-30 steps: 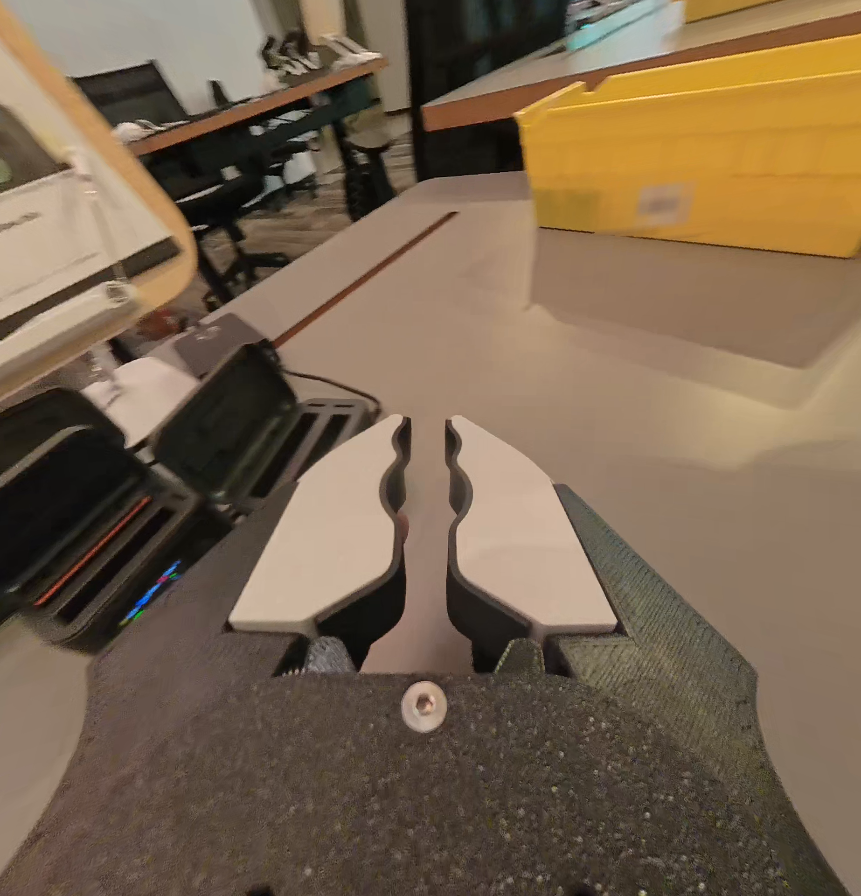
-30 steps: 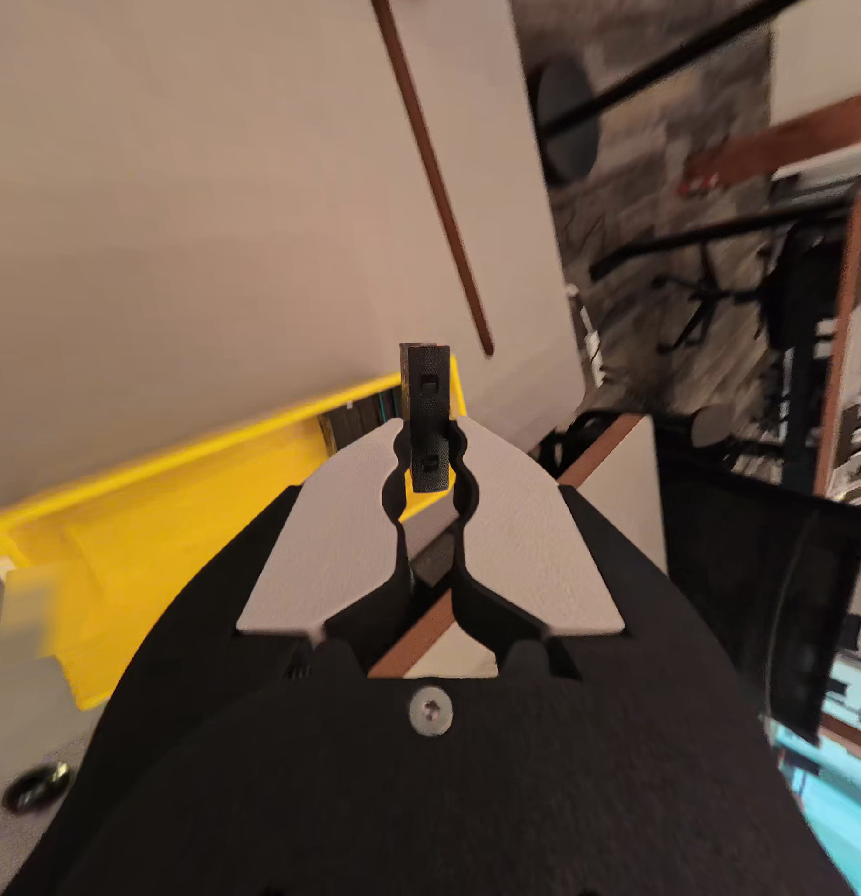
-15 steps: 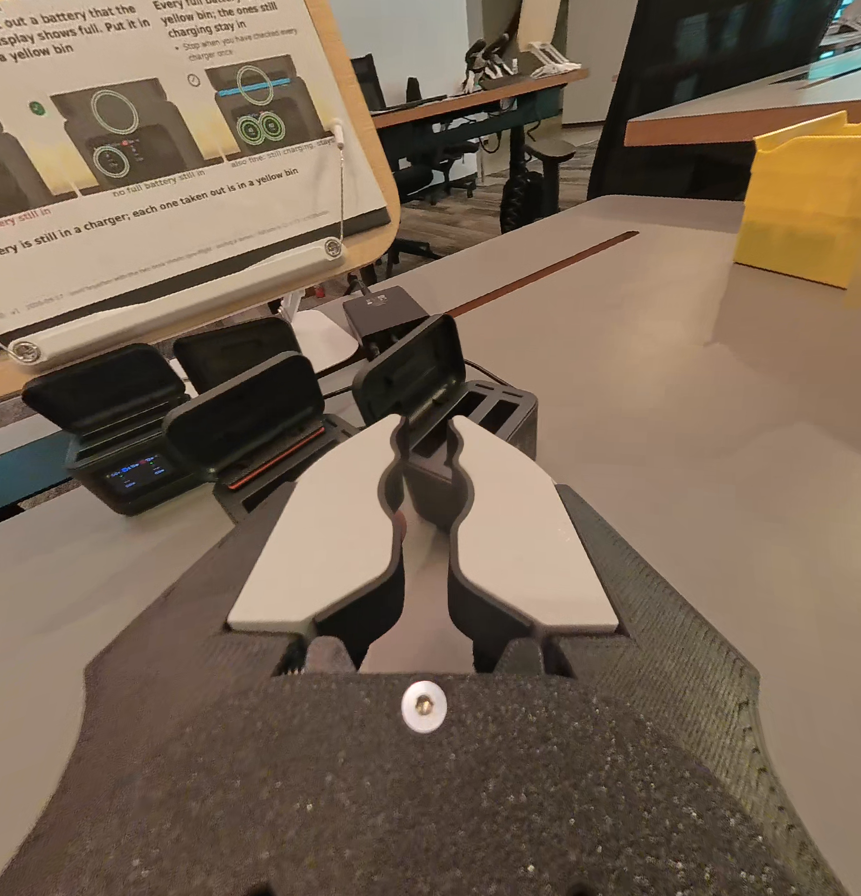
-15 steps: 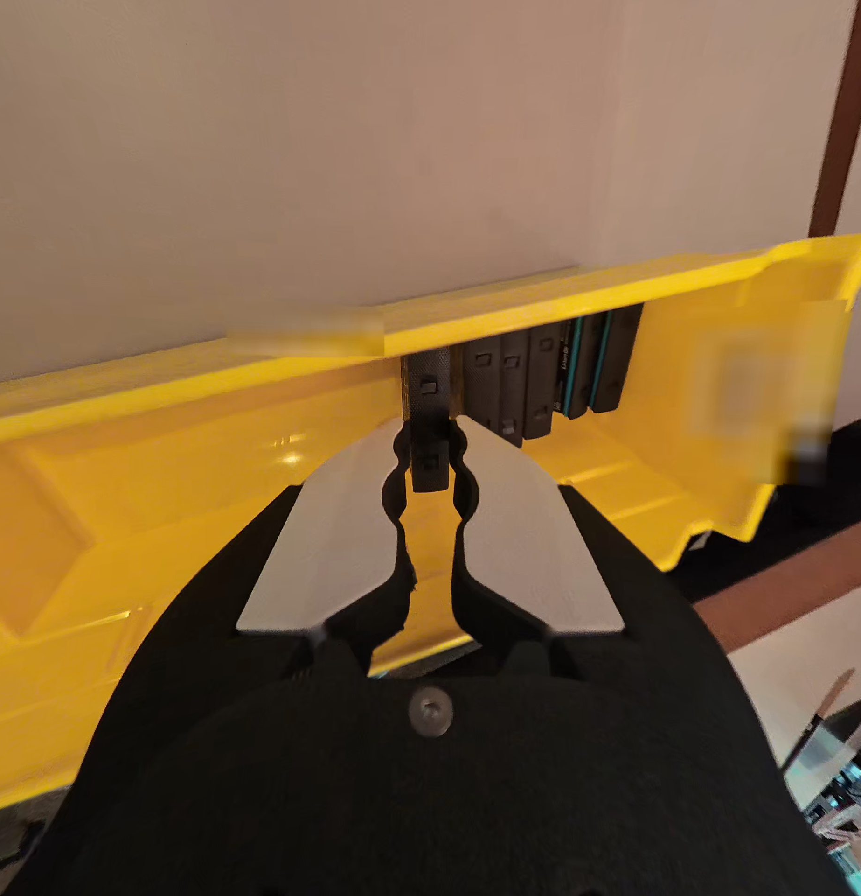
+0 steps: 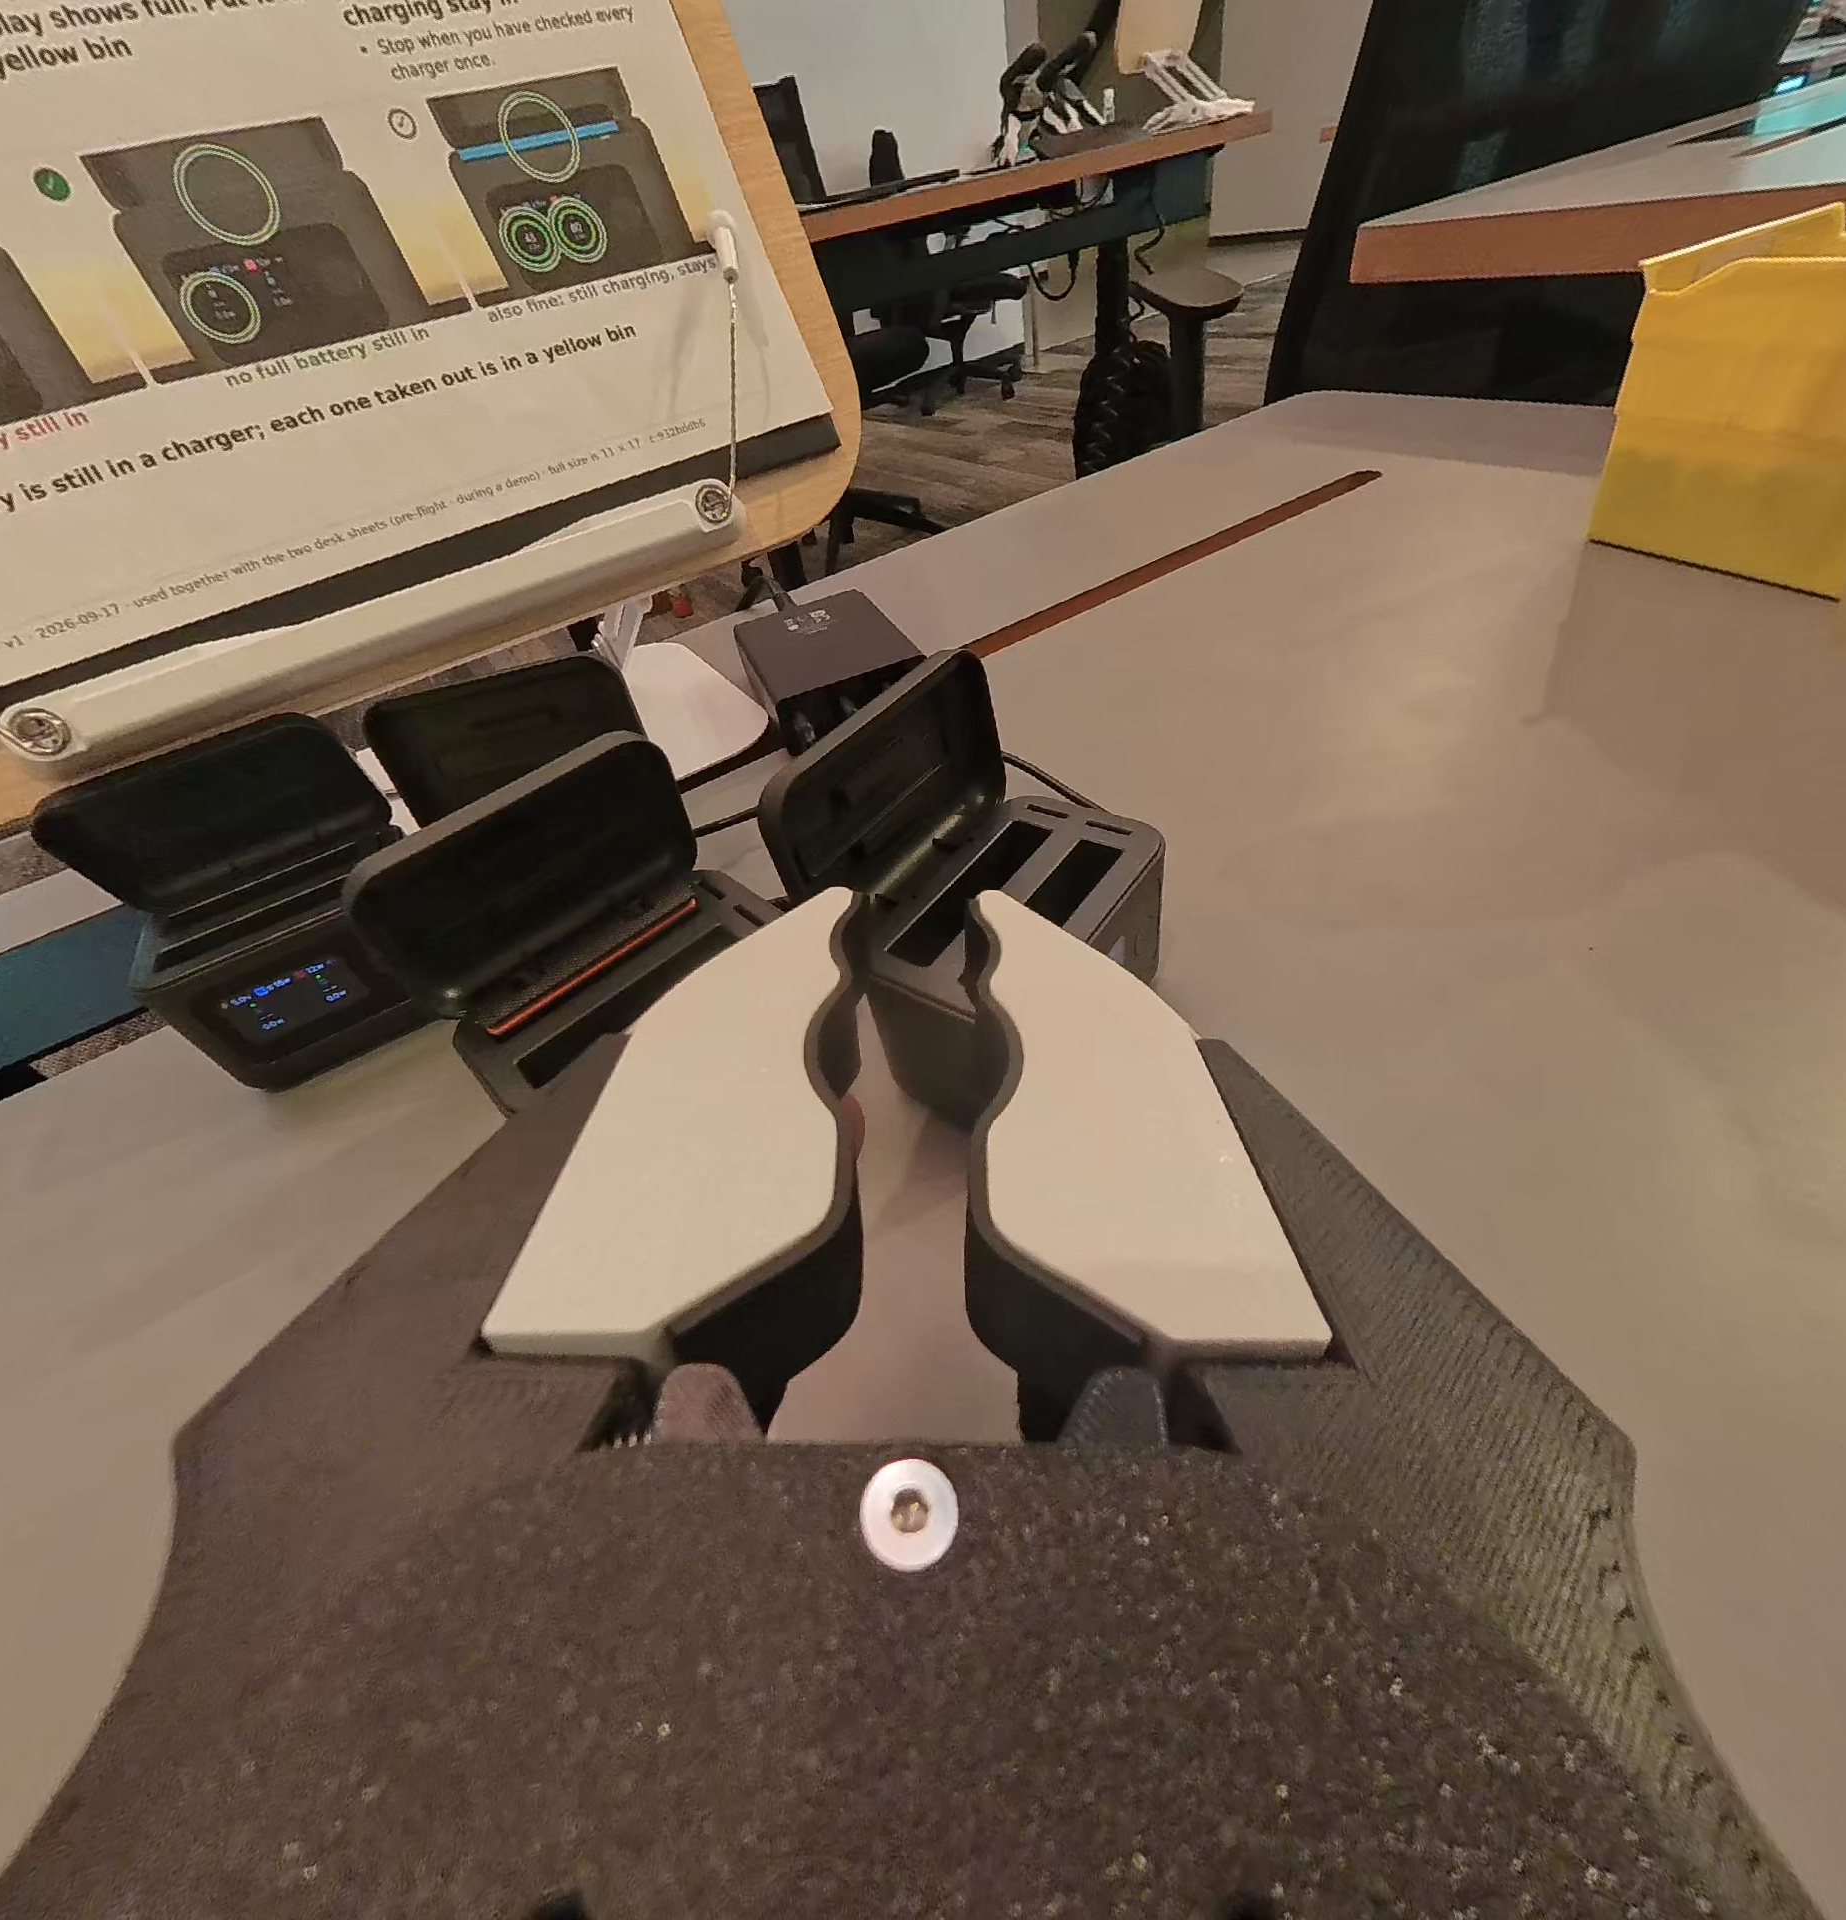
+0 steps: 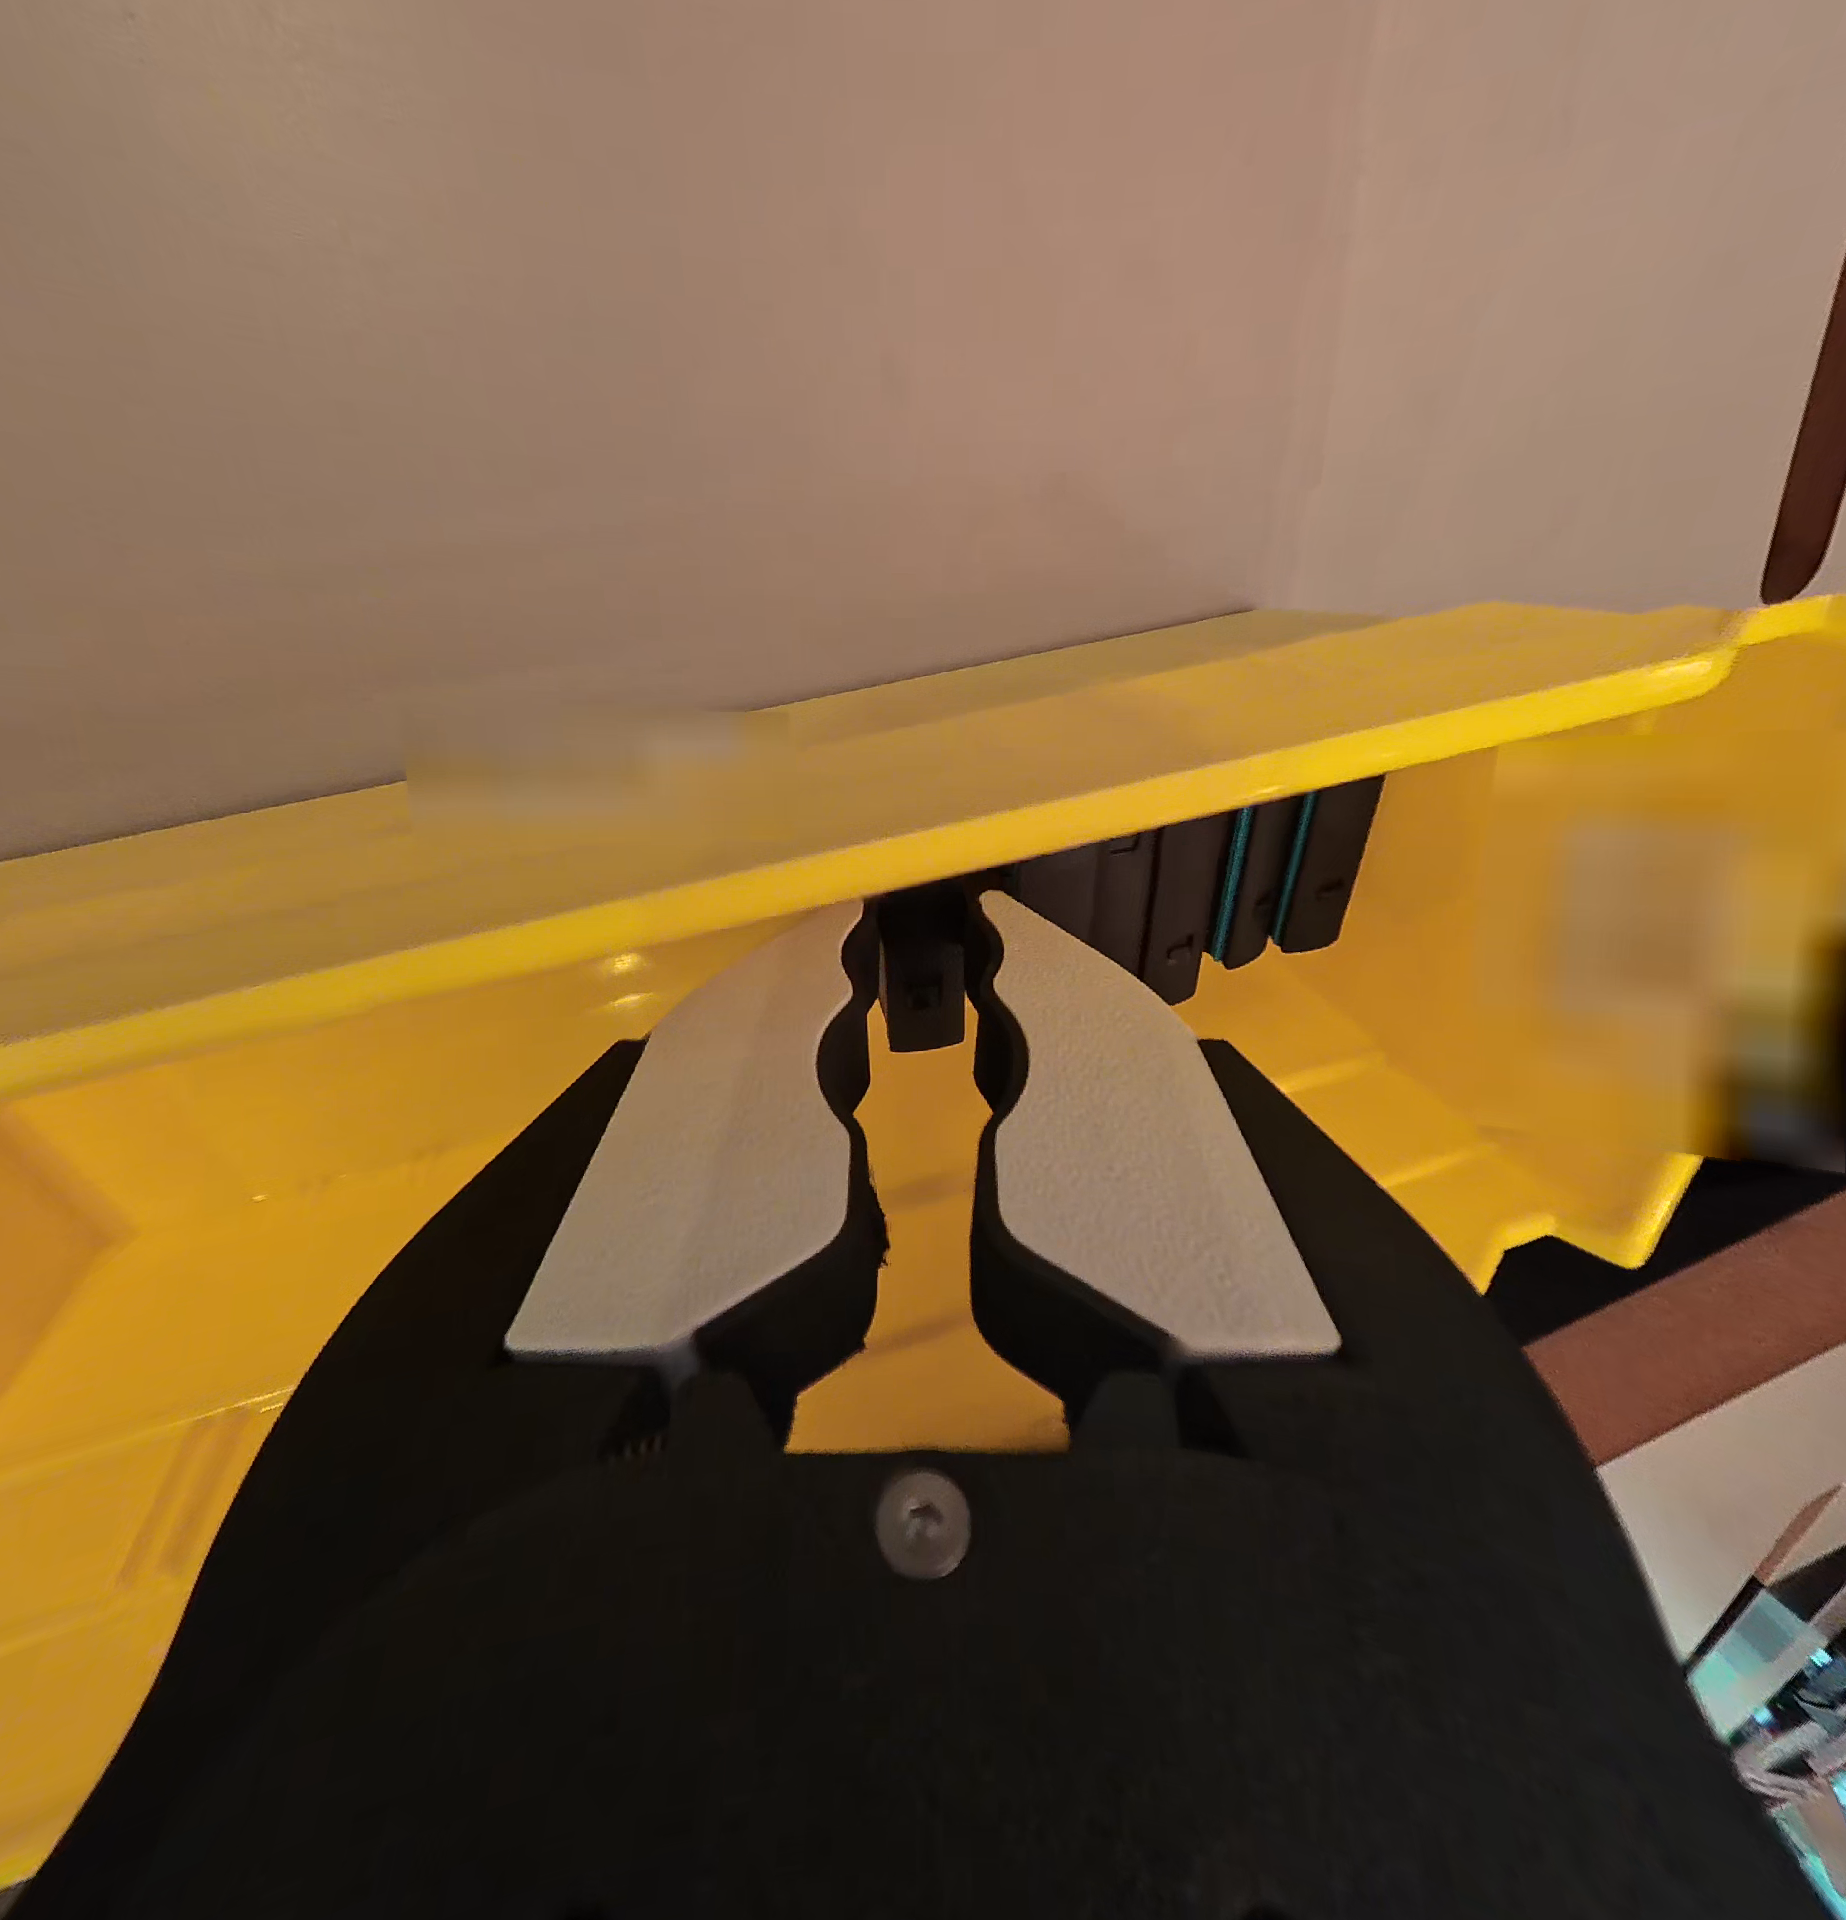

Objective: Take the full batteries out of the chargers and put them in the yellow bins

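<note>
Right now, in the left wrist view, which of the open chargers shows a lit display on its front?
The leftmost charger, under the instruction board: its front screen glows with blue figures. The other chargers show no lit display in this view.

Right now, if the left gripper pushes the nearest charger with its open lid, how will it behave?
The nearest charger looks like a rigid, squat box on the smooth table, so it would probably slide rather than tip. Its raised lid seems hinged and could fold if pushed. Its slots look empty, so it is perhaps light.
</note>
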{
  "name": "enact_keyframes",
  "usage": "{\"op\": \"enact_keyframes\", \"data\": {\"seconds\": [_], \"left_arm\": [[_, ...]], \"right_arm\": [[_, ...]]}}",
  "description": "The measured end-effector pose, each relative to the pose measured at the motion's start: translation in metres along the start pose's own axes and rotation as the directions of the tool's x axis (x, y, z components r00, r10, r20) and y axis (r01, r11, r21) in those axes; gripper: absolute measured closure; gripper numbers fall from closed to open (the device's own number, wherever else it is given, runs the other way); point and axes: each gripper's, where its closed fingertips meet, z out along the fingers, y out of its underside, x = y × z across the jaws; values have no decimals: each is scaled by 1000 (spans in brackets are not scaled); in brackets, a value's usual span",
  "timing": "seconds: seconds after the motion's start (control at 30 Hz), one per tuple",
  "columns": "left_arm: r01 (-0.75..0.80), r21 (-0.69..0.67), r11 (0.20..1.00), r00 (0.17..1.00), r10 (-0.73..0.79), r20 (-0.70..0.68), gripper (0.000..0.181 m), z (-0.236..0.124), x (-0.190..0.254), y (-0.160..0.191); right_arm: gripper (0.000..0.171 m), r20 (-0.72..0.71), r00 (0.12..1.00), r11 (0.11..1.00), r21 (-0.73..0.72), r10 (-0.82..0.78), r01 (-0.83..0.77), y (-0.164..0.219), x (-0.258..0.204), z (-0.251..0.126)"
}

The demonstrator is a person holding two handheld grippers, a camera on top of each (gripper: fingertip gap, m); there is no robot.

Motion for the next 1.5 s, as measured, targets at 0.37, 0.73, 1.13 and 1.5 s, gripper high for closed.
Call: {"op": "enact_keyframes", "data": {"seconds": [0.37,0.73,1.13,1.5], "left_arm": [[-21,-1,1000,1000,21,1,163,0,1,0],[-17,7,1000,1000,17,17,163,0,-3,-1],[12,16,1000,997,-13,71,177,-4,-18,-5],[56,7,998,989,-56,135,181,-6,-44,-2]], "right_arm": [[154,-34,999,1000,-8,4,-4,1,2,-6],[152,-188,974,986,135,123,-98,-20,34,-65],[166,-151,837,509,844,525,-167,-235,24,-220],[143,187,734,256,857,652,-447,-331,-52,-97]]}}
